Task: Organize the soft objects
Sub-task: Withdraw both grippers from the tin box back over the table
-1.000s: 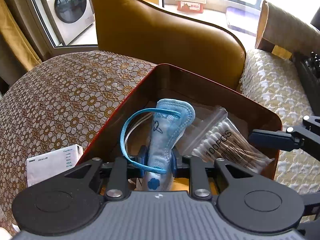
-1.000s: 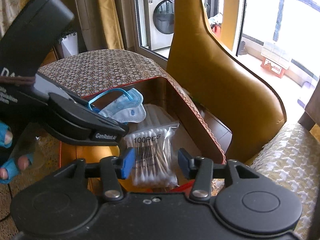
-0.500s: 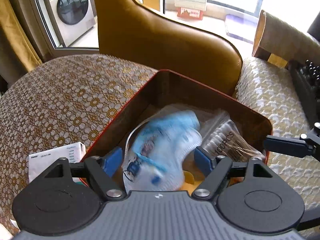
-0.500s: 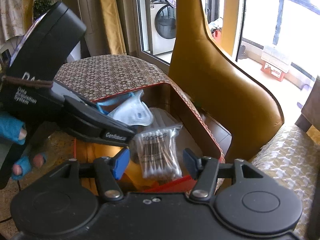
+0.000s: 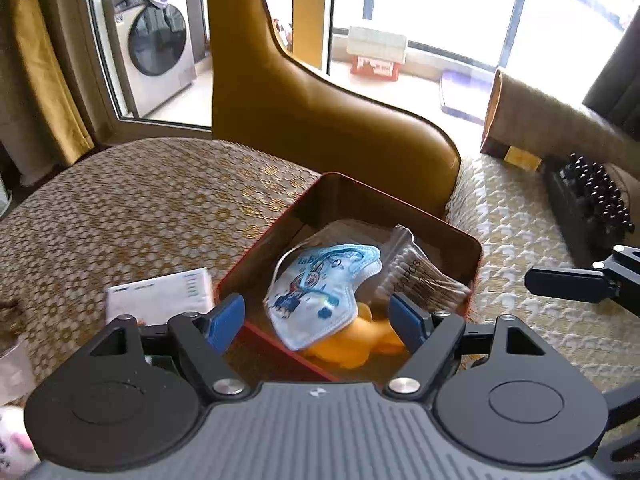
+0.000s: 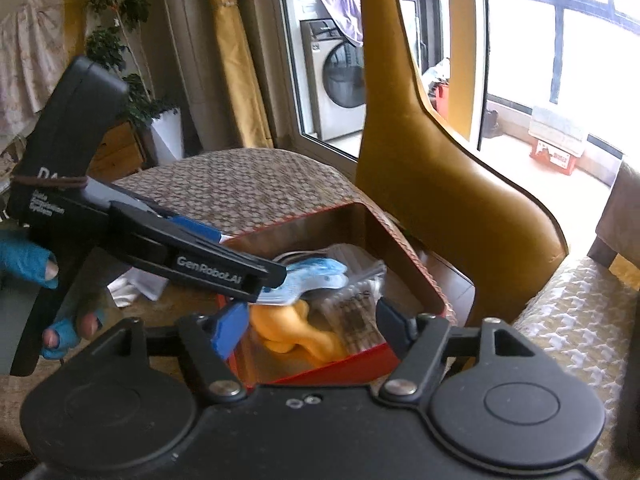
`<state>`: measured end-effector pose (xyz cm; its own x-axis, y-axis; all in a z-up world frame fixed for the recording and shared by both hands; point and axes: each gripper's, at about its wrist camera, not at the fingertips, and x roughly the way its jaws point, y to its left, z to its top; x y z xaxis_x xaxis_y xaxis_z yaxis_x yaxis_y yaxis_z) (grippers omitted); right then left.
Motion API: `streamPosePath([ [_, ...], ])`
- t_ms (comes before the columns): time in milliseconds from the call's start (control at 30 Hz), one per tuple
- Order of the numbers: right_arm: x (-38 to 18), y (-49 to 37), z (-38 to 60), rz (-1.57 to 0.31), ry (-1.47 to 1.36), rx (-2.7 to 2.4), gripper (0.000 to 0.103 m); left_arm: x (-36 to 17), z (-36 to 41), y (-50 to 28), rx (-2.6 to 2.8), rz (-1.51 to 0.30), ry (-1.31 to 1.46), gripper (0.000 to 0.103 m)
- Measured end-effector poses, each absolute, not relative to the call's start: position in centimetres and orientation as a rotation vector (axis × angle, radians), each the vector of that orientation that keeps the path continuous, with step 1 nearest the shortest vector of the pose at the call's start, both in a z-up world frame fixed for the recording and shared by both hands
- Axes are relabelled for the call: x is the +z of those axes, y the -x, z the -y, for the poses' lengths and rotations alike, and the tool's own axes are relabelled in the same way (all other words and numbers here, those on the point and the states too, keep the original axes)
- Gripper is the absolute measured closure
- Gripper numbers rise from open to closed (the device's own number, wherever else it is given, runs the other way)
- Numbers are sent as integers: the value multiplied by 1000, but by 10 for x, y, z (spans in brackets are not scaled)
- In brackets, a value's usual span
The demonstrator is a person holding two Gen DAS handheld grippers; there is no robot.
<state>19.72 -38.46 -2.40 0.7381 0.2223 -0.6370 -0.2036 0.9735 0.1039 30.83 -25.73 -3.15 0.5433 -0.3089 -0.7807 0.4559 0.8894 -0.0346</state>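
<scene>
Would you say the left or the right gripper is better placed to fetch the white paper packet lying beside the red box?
Left, probably. The white paper packet lies just beyond the left gripper, whose jaws stand open and empty. The right gripper, jaws opening and empty, faces the red box.

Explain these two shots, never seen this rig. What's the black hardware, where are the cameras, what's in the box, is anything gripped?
No robot arm here: a person holds a handheld two-finger gripper in each hand. Each picture comes from a fisheye camera on one gripper, looking along its blue-padded fingers.

In the left wrist view the left gripper is open and holds nothing. In the right wrist view the right gripper is opening, with nothing pressed between its pads. The left unit also crosses that view, with a gloved hand on it.

Both look down into a red box on a patterned tablecloth. Inside lie a blue face mask, a bag of cotton swabs and a yellow soft toy. A white packet lies beside the box.
</scene>
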Motion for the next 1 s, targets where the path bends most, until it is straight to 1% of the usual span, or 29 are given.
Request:
streamPosePath([
  [167,-10,-182,370,-682,-44,270,30,-8,233,-280,-455,-838,-176,24],
  [367,6,-161,343,-651,-36,304,22,12,198,-249,-469,-819,-125,24],
  [467,10,-152,331,-642,-36,325,17,20,179,-234,-464,-795,-120,19],
  [500,12,-148,326,-639,-36,330,15,22,173,-229,-463,-788,-116,19],
  [733,17,-137,296,-627,-39,366,8,28,120,-205,-450,-769,-62,18],
  [800,17,-135,289,-622,-42,373,3,30,104,-201,-448,-765,-42,17],
  [1000,12,-135,266,-632,-38,395,1,29,51,-196,-380,-749,14,8],
])
